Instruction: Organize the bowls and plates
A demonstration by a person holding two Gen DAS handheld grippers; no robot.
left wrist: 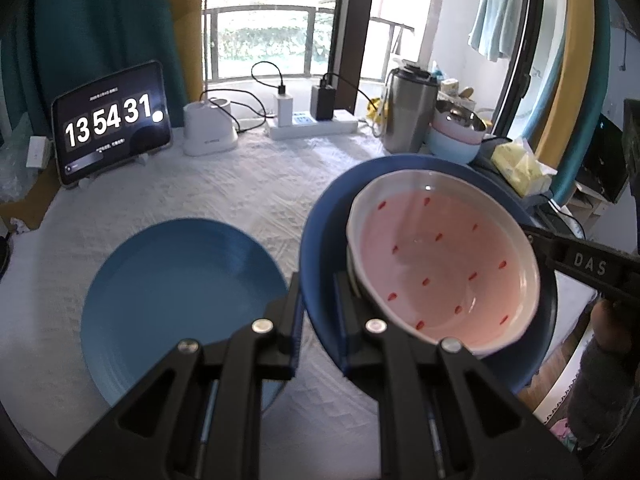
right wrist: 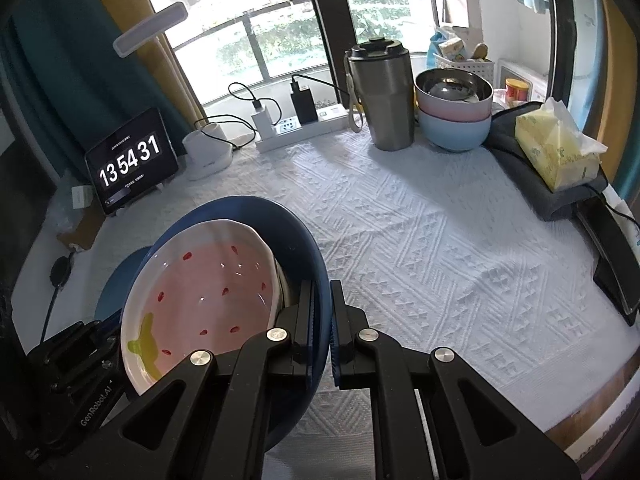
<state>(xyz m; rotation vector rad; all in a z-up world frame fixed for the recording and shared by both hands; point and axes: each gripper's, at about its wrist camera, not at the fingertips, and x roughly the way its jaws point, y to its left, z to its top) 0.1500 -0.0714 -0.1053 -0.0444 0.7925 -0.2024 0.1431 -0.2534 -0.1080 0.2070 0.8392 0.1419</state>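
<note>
Strawberry dish [left wrist: 444, 256] sits in dark blue plate [left wrist: 320, 240], tongs-gripped.

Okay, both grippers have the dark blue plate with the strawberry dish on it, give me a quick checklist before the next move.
1. Left gripper shut on the dark blue plate rim: ok.
2. Right gripper shut on the opposite rim: ok.
3. Strawberry dish seated inside the plate, away from its rim: ok.
4. Plate level: cannot tell, fisheye distortion.
5. Light blue plate on the cloth bare, ready for stacking: ok.
6. Stacked bowls and steel tumbler clear of the carried plate: ok.
</note>
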